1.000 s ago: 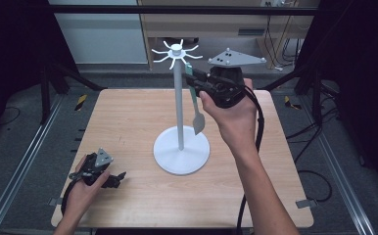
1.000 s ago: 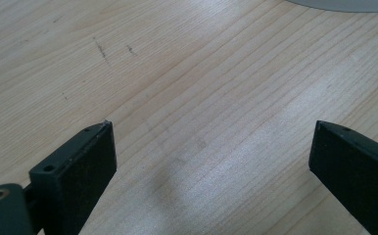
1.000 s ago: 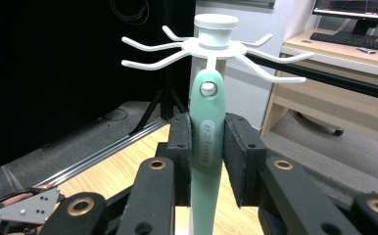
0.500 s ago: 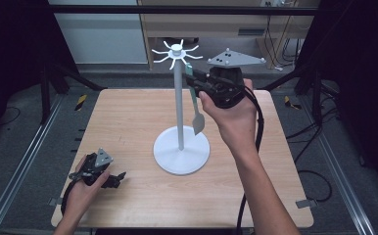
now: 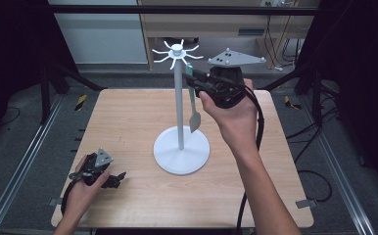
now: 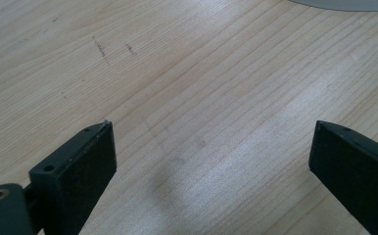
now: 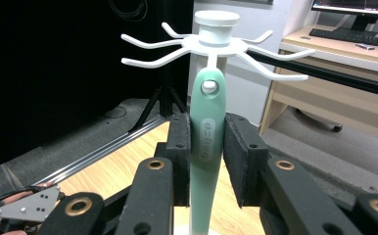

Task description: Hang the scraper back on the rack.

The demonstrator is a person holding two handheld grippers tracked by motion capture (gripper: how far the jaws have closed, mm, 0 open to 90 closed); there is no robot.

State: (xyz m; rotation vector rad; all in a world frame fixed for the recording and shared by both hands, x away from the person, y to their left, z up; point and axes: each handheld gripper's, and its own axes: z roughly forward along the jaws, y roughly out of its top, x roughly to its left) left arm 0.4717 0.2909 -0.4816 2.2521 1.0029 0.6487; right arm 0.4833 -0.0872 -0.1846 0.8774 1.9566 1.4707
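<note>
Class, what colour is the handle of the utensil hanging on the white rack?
Mint green handle, clearest in the right gripper view.

The right gripper is raised, arm stretched forward, jaws closed on something thin. The left gripper lies low near the body, jaws wide apart.

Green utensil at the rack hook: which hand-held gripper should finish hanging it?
Right. The right hand-held gripper already clamps the green utensil with its hole at the rack's hook; the left hand-held gripper rests open, far off.
</note>
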